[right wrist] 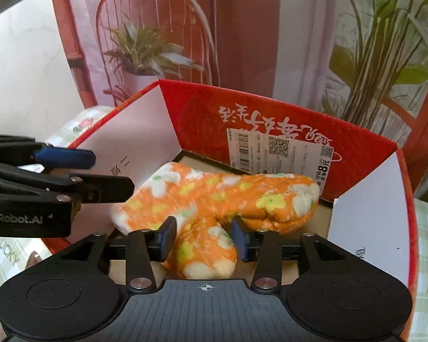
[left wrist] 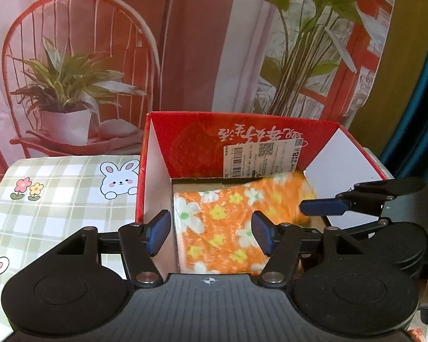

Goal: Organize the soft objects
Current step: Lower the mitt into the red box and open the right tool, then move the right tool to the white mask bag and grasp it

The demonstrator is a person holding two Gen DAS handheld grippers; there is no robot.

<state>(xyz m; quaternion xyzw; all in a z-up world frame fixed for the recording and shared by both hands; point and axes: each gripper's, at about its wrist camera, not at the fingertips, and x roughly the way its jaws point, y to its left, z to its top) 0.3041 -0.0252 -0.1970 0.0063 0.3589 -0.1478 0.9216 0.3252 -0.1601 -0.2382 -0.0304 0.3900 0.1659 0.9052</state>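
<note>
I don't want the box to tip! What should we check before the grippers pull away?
1. Cloth inside the box: ok.
2. Right gripper has let go: cannot tell; a fold sits between its jaws.
3. Left gripper empty: ok, open, nothing gripped.
4. Left gripper clear of the box: not ok; the side wall stands between its jaws.
5. Cloth flat: not ok, bunched at the near end.
</note>
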